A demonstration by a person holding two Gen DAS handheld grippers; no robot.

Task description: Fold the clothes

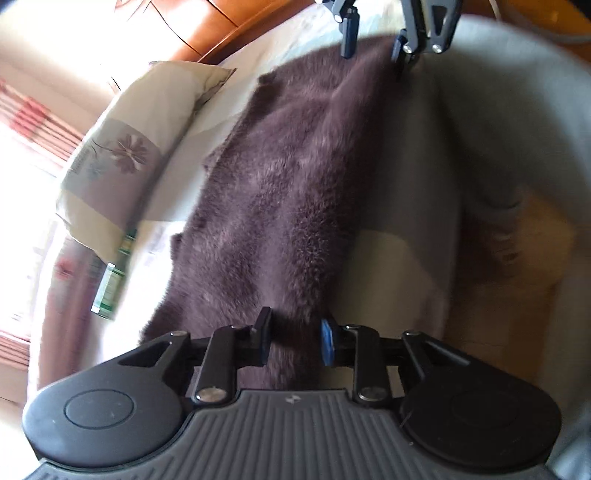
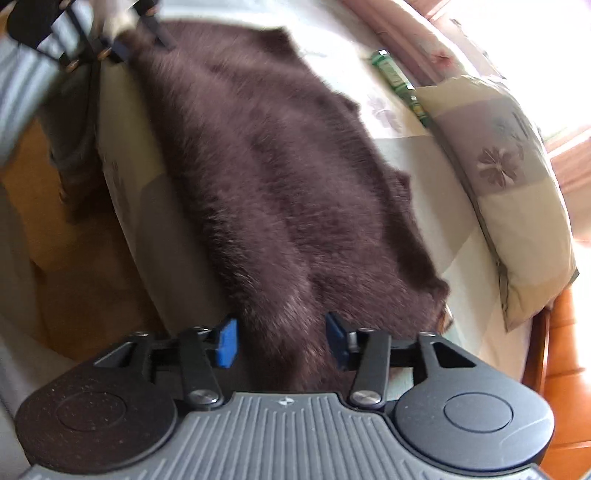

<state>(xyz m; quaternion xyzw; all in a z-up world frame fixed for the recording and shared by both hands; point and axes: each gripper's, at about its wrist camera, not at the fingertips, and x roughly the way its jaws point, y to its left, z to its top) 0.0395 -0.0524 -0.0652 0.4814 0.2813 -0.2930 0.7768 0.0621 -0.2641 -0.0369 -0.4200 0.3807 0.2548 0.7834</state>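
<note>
The left claw (image 1: 295, 341) has its pads set apart, with a strip of the dark fuzzy garment (image 1: 280, 192) running between them; the fabric fills the gap, but whether the pads truly pinch it cannot be told. The right claw (image 2: 282, 341) is likewise spread, the garment's (image 2: 280, 177) near edge passing between its blue pads (image 2: 226, 343), and a firm grip cannot be told there either. Each claw sits at an opposite end of the same long edge, and each shows at the top of the other's view.

The garment lies spread on the bed (image 1: 406, 155), close along the bed's edge. Beyond that edge the wooden floor (image 1: 517, 295) is open. On the garment's other side a band of pale bedsheet (image 2: 417, 166) stays bare as far as the pillow (image 2: 517, 192), which lies well apart from the fabric. A green box (image 2: 391, 70) lies beside the pillow's end, touching or nearly so.

Past the pillow, bright window light washes out the curtains (image 1: 33, 122). A wooden headboard (image 1: 221, 33) closes the bed's end. What the box holds cannot be seen.
</note>
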